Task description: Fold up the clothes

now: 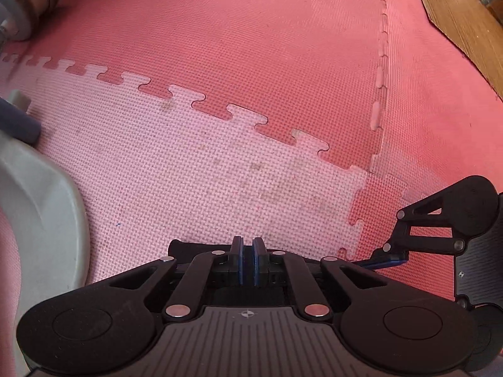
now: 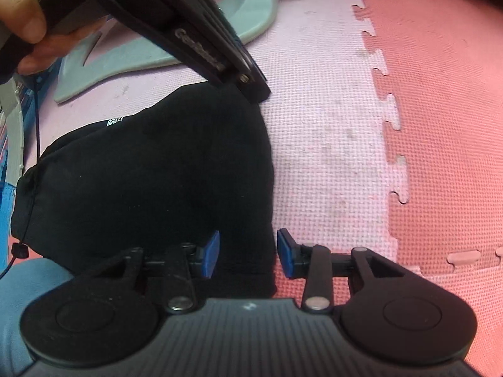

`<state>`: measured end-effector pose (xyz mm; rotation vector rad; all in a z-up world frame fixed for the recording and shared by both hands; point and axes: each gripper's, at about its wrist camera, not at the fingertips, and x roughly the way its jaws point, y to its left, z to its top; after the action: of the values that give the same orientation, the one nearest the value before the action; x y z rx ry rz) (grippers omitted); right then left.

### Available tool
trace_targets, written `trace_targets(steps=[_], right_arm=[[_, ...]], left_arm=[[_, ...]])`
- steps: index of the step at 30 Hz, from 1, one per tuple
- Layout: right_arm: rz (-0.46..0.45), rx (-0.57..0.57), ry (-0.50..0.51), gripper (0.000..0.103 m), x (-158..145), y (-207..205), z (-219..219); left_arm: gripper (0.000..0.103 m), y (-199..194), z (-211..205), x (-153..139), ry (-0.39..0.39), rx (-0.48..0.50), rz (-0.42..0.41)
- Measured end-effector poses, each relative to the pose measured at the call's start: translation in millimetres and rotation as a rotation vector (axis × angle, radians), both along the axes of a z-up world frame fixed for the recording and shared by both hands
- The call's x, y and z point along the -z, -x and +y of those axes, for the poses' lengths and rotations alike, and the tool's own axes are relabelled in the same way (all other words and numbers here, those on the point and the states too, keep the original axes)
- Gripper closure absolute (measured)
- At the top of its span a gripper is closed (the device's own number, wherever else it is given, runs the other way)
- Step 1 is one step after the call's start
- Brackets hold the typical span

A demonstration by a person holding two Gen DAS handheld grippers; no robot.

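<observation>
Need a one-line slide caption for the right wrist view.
Open right claw straddles the black garment's edge on pink foam mat.

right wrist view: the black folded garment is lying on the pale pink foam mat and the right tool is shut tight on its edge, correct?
Not quite. In the right wrist view the right tool is open, its blue pads spread apart with the near edge of the black folded garment between them, not clamped. The garment does lie on the pale pink foam mat.
</observation>
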<state>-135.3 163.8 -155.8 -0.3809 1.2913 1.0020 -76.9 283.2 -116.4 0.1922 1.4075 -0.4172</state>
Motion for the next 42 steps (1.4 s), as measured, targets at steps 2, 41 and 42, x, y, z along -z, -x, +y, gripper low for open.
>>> trace_targets(steps=[2, 41, 42], right_arm=[[-0.011, -0.015, 0.001, 0.063, 0.4, 4.5, 6.3], [-0.152, 0.076, -0.042, 0.031, -38.5, 49.5, -1.5], [-0.173, 0.088, -0.038, 0.028, -36.7, 47.7, 9.4]], left_arm=[[0.092, 3.5, 2.0, 9.1, -0.012, 0.007, 0.002], [0.091, 184.5, 121.7, -26.3, -0.182, -0.404, -0.114], [0.091, 197.7, 126.1, -29.5, -0.191, -0.432, -0.113]])
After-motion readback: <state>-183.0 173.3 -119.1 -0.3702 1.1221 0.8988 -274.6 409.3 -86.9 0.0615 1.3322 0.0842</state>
